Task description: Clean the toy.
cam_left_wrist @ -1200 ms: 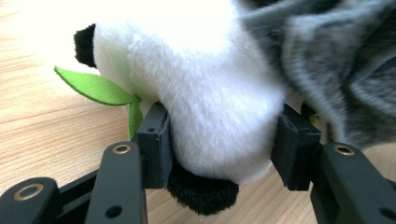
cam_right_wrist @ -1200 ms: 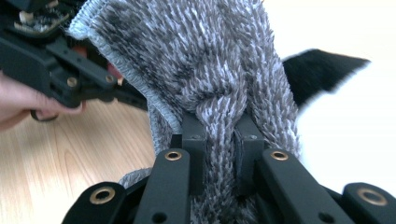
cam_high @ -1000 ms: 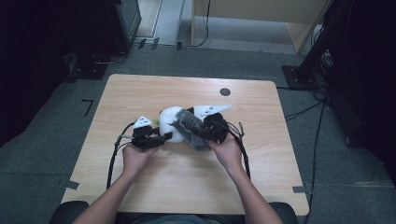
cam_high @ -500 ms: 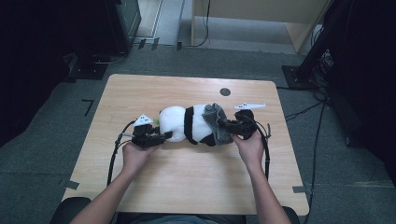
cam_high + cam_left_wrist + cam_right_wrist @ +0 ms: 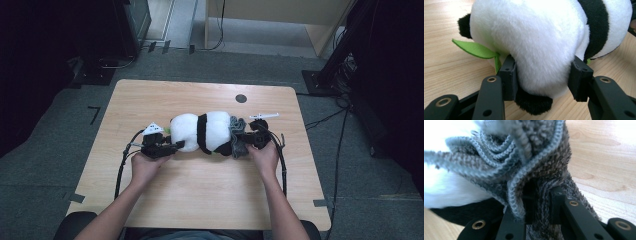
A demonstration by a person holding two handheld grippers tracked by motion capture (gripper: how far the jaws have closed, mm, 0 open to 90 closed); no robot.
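Two grippers are working one plush panda [image 5: 206, 131], which is lying along the middle of the table [image 5: 150, 95]. At the left, the left gripper [image 5: 172, 145] is keeping its place and squeezing the panda's white end, its jaws pressing into the fur from both sides; beside them a green felt leaf [image 5: 475, 49] is sticking out against the wood. At the right, a grey knitted cloth [image 5: 237, 135] is bunching against the panda's other end, and the right gripper [image 5: 244, 139] is clamping tight on a fold of it. Compared with a second ago, that hand is now sitting farther right and lower, and the cloth, which was draped over the panda's middle, is now gathered at the end. Judging by that, the cloth is coming off, and only a final tug seems needed.
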